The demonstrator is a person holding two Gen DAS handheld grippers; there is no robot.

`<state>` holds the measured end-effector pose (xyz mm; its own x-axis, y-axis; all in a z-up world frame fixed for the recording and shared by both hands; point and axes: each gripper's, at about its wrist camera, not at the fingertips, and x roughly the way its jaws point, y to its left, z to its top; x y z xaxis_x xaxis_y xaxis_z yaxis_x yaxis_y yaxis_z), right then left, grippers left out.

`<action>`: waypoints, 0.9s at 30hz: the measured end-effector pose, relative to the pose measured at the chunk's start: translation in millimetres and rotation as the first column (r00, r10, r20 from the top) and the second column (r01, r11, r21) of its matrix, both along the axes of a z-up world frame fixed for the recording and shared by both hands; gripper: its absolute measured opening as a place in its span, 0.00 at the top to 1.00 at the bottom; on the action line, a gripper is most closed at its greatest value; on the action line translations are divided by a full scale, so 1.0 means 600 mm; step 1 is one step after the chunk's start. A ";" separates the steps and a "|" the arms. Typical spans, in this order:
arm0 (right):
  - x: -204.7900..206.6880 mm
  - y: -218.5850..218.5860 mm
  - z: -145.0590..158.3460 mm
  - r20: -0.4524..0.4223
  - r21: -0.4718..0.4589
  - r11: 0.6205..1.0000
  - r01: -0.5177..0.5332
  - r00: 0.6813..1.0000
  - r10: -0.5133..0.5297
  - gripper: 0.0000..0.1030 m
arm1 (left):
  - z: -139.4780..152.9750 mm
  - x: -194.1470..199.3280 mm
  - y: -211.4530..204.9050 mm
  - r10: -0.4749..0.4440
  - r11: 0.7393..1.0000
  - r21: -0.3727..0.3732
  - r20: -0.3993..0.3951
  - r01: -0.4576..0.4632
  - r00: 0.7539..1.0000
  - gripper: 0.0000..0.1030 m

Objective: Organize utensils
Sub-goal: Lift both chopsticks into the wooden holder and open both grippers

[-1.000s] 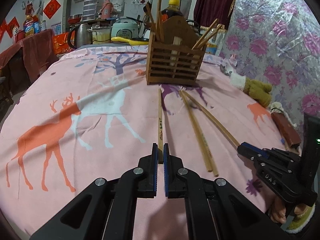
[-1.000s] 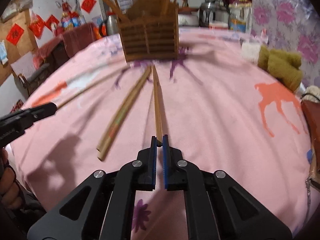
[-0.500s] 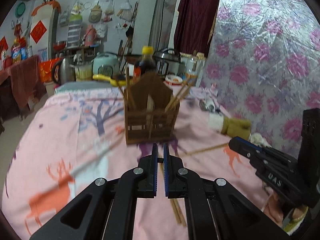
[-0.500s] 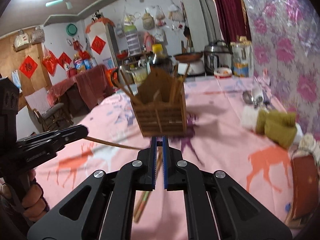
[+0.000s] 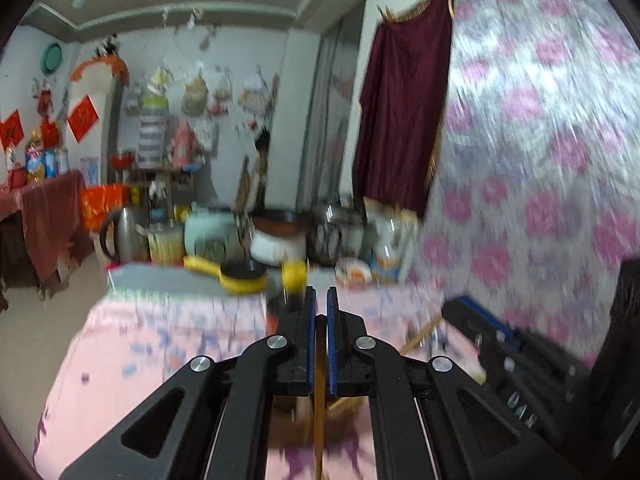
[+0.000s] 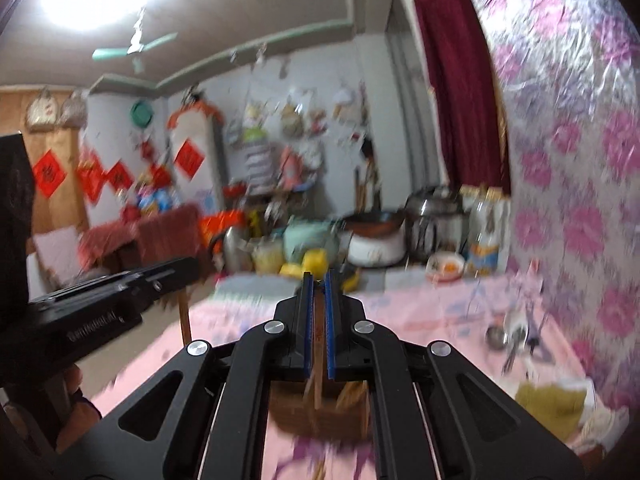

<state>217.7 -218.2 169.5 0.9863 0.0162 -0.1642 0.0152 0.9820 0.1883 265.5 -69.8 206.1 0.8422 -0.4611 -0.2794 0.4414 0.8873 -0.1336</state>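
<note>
The left gripper (image 5: 318, 306) is clenched on 1 thin wooden chopstick (image 5: 319, 404), which hangs straight down between its blue pads toward the pink printed tablecloth (image 5: 160, 344); the right gripper (image 6: 316, 292) likewise pinches a second wooden chopstick (image 6: 318, 380), its lower end dangling just above the blurred brown slatted wooden utensil holder (image 6: 320, 412) directly below.

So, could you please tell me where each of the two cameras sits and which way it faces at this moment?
Left wrist: sits on the left gripper, faces the far wall across the pink table; its shut jaws pinch a chopstick; the right gripper shows too.
Right wrist: sits on the right gripper, faces likewise; holds a chopstick above the wooden holder; the left gripper shows.
Shared: the yellow pan, cookers, maroon curtain.
</note>
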 end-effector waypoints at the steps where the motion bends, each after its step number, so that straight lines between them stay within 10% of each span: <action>1: 0.010 -0.003 0.002 0.005 0.003 1.000 0.010 1.000 -0.010 0.94 | 0.010 0.010 -0.004 0.005 1.000 -0.010 0.013 -0.005 1.000 0.95; 8: 0.084 -0.027 -0.077 -0.097 0.023 0.999 0.036 0.995 -0.034 0.94 | -0.042 0.079 -0.033 0.114 0.991 0.068 0.073 -0.119 0.991 0.94; 15: 0.110 -0.039 -0.131 -0.204 0.082 0.997 0.004 0.979 0.013 0.88 | -0.175 0.116 0.002 0.118 0.990 0.092 -0.125 -0.106 0.985 0.90; 17: 0.102 -0.043 -0.129 -0.200 0.102 0.995 0.005 0.980 0.016 0.88 | -0.183 0.108 0.019 0.108 0.992 0.077 -0.152 -0.097 0.983 0.32; 18: 0.097 -0.045 -0.128 -0.196 0.112 0.994 0.007 0.981 0.015 0.88 | -0.182 0.098 0.029 0.120 0.992 0.047 -0.150 -0.114 0.981 0.20; 27: 0.028 -0.039 -0.118 -0.152 0.107 0.994 0.022 0.988 -0.005 0.88 | -0.174 0.044 0.065 0.171 0.985 -0.008 -0.139 -0.173 0.975 0.09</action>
